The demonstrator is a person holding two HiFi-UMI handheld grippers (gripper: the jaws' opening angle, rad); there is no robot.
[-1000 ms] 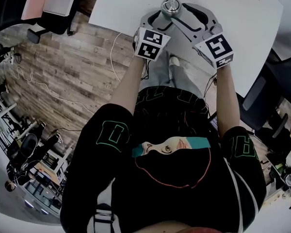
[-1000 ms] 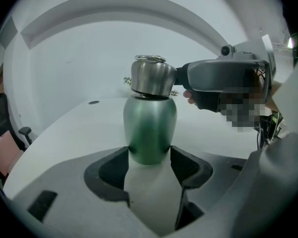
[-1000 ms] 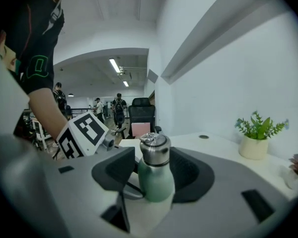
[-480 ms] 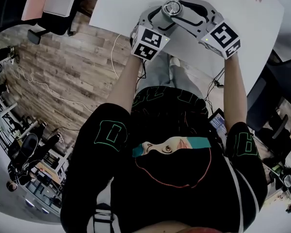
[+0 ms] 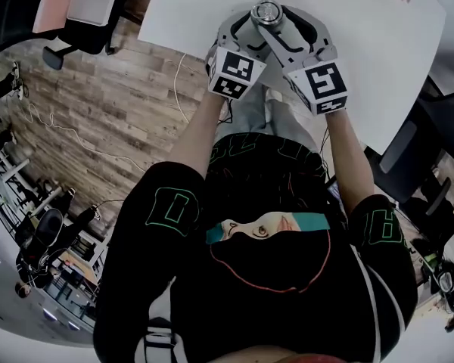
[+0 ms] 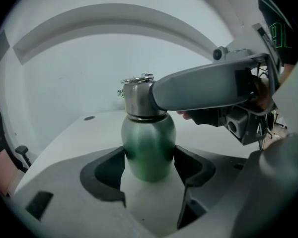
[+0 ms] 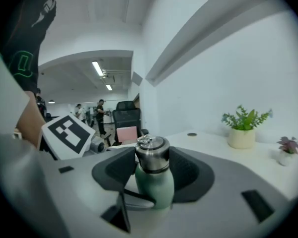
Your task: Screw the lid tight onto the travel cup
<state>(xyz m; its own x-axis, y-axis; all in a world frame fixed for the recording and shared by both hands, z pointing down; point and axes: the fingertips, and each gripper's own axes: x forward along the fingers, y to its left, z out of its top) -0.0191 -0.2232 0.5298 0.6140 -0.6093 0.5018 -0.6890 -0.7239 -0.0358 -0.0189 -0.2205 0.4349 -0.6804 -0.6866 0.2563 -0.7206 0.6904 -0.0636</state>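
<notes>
A green steel travel cup [image 5: 266, 10] stands on the white table [image 5: 356, 29] near its front edge. My left gripper [image 6: 149, 156] has its black pads against both sides of the green body [image 6: 148, 143], low down. My right gripper [image 7: 152, 163] reaches in from the right at the height of the silver lid [image 7: 152, 153]. Its jaws are closing, and the pads lie on either side of the lid. In the left gripper view one grey finger [image 6: 203, 86] of the right gripper covers the lid's right side. The cup is upright.
Two small potted plants [image 7: 243, 128] [image 7: 288, 148] stand at the table's far side. An office chair with a pink cushion [image 5: 79, 2] is on the wooden floor at the left, and a dark chair [image 5: 408, 150] is at the right. People stand far off in the room.
The right gripper has swung round the cup: its marker cube went out to the right, then came back toward the person. The left gripper has hardly moved.
</notes>
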